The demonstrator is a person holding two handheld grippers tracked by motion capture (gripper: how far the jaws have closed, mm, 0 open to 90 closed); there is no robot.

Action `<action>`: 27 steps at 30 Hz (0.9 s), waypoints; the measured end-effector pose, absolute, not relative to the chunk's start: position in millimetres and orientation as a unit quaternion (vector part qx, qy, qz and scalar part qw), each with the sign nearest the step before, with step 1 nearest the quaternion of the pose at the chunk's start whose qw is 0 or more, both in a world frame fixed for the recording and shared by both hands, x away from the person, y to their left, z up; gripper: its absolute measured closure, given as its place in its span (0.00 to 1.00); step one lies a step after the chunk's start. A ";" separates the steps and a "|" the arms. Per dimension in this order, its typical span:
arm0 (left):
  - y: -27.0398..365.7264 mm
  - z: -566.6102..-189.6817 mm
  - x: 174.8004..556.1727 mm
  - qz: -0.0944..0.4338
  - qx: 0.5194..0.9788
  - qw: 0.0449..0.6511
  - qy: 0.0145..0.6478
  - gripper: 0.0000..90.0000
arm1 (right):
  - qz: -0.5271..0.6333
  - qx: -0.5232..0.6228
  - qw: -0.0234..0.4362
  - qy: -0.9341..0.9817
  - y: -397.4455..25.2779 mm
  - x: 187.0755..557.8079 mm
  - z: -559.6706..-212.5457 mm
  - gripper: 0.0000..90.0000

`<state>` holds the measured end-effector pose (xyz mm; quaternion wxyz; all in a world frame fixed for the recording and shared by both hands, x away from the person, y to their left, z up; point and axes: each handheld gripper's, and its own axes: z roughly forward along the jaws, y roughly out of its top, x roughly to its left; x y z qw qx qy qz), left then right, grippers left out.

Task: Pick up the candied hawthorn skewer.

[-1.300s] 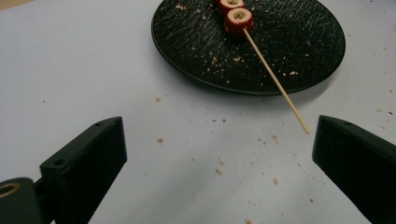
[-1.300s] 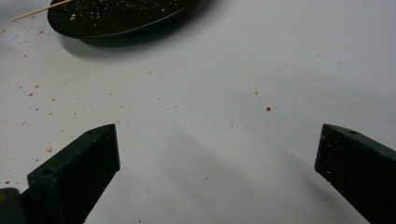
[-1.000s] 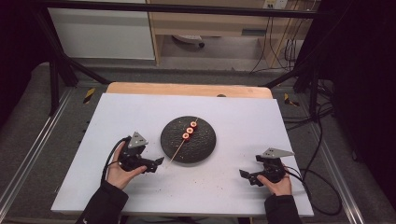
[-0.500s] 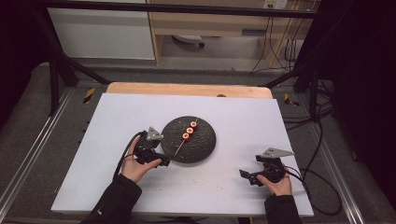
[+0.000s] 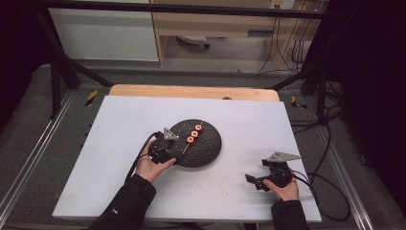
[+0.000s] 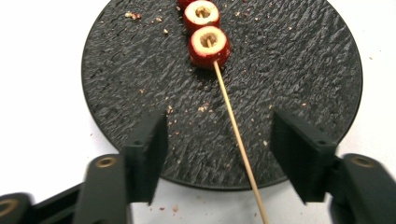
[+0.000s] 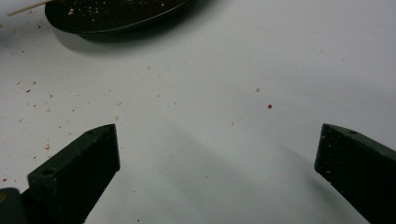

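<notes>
Left tool (image 6: 219, 140): jaws were spread wide, gripping nothing, sitting at the near-left rim of the plate with the skewer's bare stick running between them, not touching either one.
Right tool (image 5: 261, 181): also wide open and empty, resting down by the bench's near-right corner, well apart from the plate.
Skewer (image 6: 233, 130): lay on the plate, three red fruit rings (image 5: 194, 134) threaded on its far half, the plain end poking out past the near rim over the bench.
Plate (image 5: 210, 148): dark, rough-textured, round, roughly mid-bench, a bit toward the near edge.
Bench (image 5: 119, 124): white top with a wooden strip along the far edge.
In the way: honestly nothing sat between the left tool and the stick, just crumbs (image 6: 203, 108) on the plate.
Left gripper view extra: showed the rings were hollow with pale centres, plus the crumbs, which the high view couldn't resolve.
Right gripper view extra: showed little specks (image 7: 269, 106) scattered on the bench, and just the plate's edge (image 7: 116, 18) at the top.
High view extra: showed both hands and the trailing cables.
</notes>
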<state>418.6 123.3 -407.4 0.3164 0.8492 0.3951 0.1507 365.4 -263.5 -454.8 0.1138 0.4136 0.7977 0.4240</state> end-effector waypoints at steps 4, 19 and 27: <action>117.0 -407.9 422.9 0.142 0.849 0.309 0.404 0.53 | 0.424 0.413 0.113 0.798 -263.5 365.5 -454.8 0.01; 104.0 -418.0 430.9 0.123 0.855 0.280 0.419 0.77 | 0.424 0.415 0.110 0.797 -263.5 365.3 -454.4 0.01; 98.9 -420.6 432.3 0.123 0.851 0.271 0.433 0.84 | 0.424 0.415 0.109 0.797 -263.5 365.2 -454.3 0.01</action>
